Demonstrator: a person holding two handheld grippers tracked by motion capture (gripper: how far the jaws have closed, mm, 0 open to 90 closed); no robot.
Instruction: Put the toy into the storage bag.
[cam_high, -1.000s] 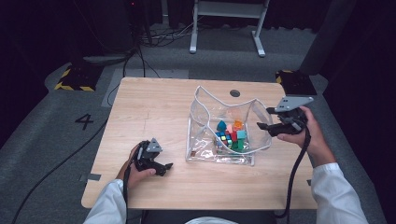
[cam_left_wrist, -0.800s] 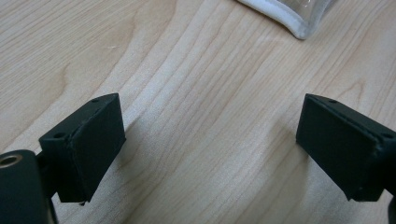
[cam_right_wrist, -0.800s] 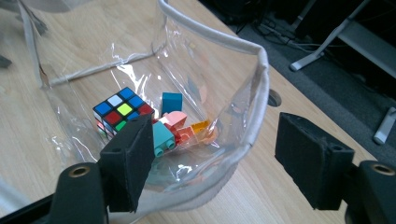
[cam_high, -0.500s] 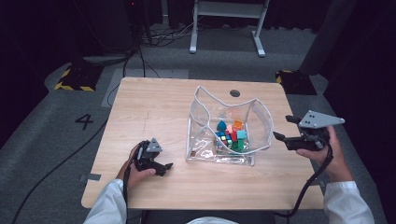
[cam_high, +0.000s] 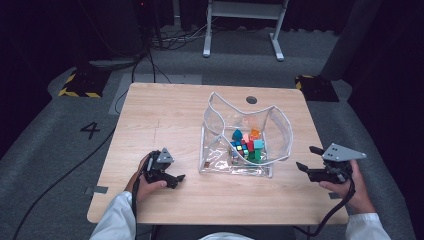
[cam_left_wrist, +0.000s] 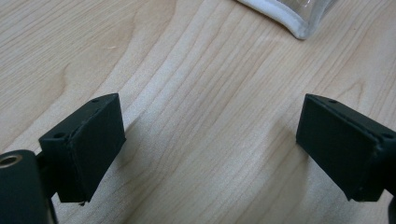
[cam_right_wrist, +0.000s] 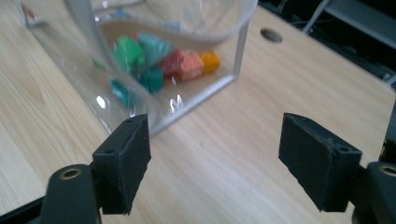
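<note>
Right gripper (cam_high: 306, 158) is off to the right of the clear pouch (cam_high: 280, 131), jaws just spread wide, nothing btwn them. Left gripper (cam_high: 176, 178) gapes empty on the table (cam_high: 165, 115). Blocks (cam_high: 246, 145) sit inside (mid-table). Go slow near the floppy rim.

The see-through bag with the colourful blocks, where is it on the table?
In the high view the clear bag stands on the wooden table, right of the middle, between the left gripper and right gripper.
</note>
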